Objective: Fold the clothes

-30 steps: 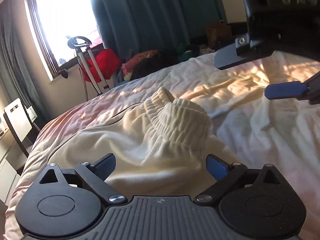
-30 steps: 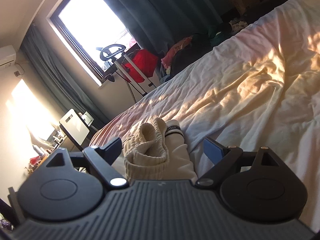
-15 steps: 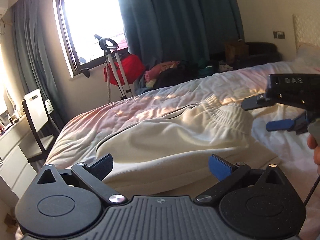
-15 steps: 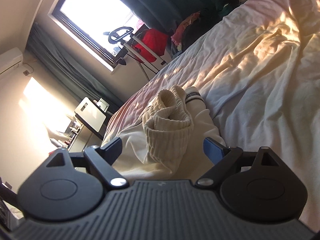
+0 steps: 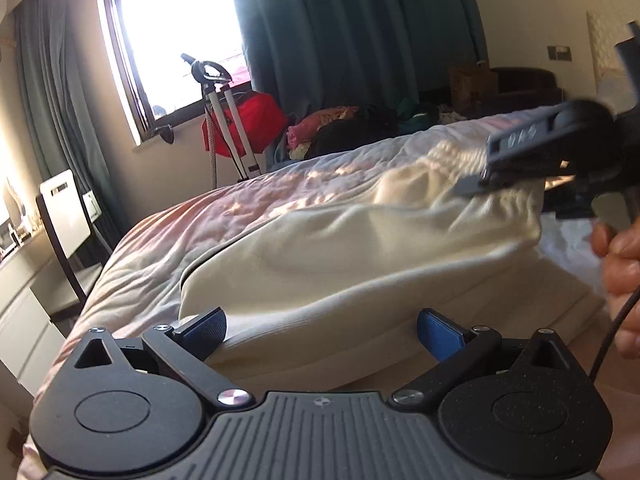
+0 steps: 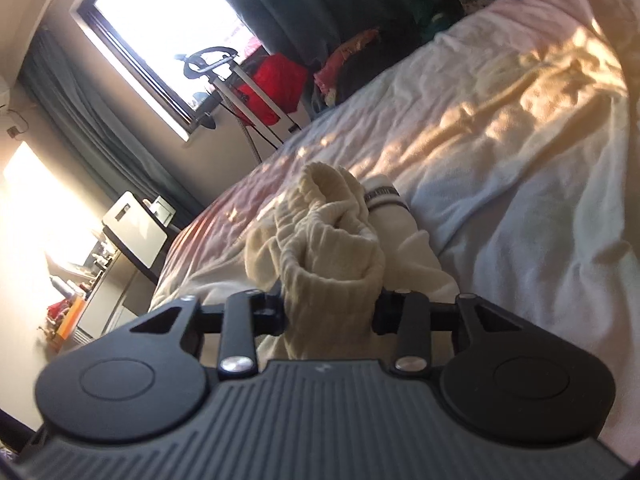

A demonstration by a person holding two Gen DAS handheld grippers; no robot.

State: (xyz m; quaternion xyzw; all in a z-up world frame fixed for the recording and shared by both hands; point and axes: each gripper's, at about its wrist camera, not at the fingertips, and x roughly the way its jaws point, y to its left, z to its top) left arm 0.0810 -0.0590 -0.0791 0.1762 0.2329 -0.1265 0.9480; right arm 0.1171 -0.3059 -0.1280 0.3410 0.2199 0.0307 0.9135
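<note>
A cream garment [image 5: 340,264] with ribbed cuffs lies on the bed. In the left wrist view my left gripper [image 5: 320,330] is open and empty at the garment's near edge. My right gripper [image 5: 516,168] shows blurred at the garment's far right end. In the right wrist view my right gripper [image 6: 330,312] is shut on the garment's ribbed cuff [image 6: 332,280]. The bunched cuff rises in front of it. A white sock-like piece with a dark band [image 6: 386,200] lies beside the cuff.
The bed [image 6: 500,140] has a rumpled white cover. Past its far edge stand a red suitcase [image 5: 244,120], a clothes pile [image 5: 328,128] and dark curtains [image 5: 352,28]. A chair [image 5: 68,220] and a desk stand at the left.
My right gripper has closed on the ribbed cuff; it was open half a second ago. The left gripper has drawn back to the garment's near edge and stays open.
</note>
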